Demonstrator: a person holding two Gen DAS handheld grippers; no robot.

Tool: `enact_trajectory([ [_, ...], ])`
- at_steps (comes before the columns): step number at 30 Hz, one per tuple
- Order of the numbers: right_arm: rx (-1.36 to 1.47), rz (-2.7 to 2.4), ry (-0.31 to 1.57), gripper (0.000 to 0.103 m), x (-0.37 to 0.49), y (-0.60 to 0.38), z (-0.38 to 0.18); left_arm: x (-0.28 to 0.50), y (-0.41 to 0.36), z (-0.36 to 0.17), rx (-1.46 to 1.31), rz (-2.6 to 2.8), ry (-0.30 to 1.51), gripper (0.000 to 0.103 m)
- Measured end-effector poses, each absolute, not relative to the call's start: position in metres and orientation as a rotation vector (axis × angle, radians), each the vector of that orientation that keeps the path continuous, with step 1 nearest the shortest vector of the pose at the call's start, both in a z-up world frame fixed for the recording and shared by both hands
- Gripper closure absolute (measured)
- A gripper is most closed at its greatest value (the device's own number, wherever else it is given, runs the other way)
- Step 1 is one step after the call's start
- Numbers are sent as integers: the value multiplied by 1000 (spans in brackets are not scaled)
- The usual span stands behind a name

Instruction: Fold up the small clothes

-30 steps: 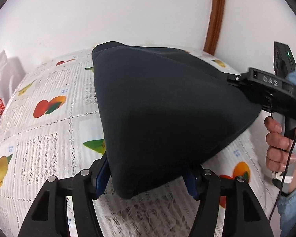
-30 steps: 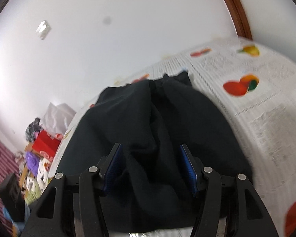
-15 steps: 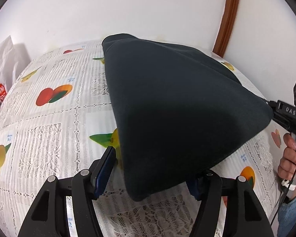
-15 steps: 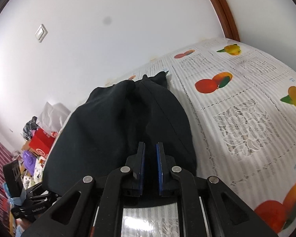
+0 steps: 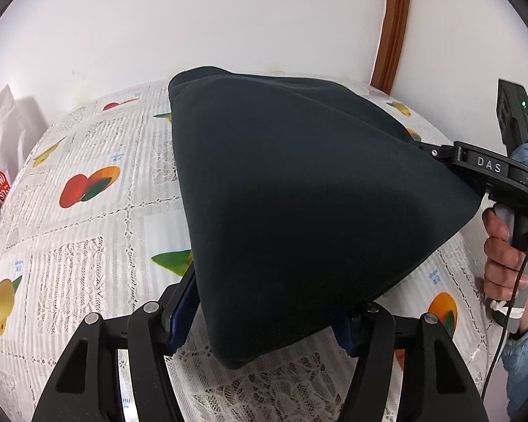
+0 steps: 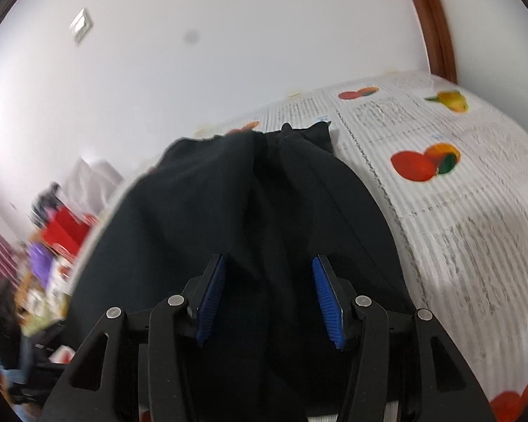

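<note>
The left gripper point(image 5: 264, 320) has its jaws apart with the near corner of the dark garment point(image 5: 299, 193) draped between them, though I cannot tell if the pads point(image 5: 179, 320) press it. The right gripper point(image 6: 269, 299) is opening its jaws over the cloth without pinching it. The garment rests on the fruit-print tablecloth point(image 5: 88, 228) out to the far wall, so the raised fold may slump and crease.

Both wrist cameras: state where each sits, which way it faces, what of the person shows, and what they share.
Left wrist: on the left gripper, looking down over the dark garment toward the wall; the right gripper and right hand show.
Right wrist: on the right gripper, jaws opening over the garment, looking toward wall and floor clutter; no hand shows clearly.
Shared: garment, fruit-print tablecloth, wooden door frame.
</note>
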State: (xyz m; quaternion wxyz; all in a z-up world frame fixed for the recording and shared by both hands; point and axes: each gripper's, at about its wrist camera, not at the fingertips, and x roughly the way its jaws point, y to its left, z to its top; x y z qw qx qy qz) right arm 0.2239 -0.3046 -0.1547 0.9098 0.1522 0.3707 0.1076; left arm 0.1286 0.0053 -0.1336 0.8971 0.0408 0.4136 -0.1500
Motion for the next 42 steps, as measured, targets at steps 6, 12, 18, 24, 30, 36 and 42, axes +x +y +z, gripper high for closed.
enact_trajectory([
  [6,225,313,676,97,218,-297,-123,141,6,-138,69,-288,872,38],
  [12,271,232,534,97,203,-340,-89,140,9,-138,52,-295,876,36],
  [18,229,148,688,97,212,-352,-140,140,4,-139,77,-305,869,36],
  [24,183,104,714,94,201,-349,-129,122,10,-127,82,-353,874,39],
  [30,115,135,667,90,172,-336,-115,104,16,-98,34,-428,809,39],
  [36,113,73,713,91,159,-349,-149,144,12,-100,48,-350,801,36],
  [42,107,107,698,82,158,-351,-124,152,7,-123,29,-363,867,36],
])
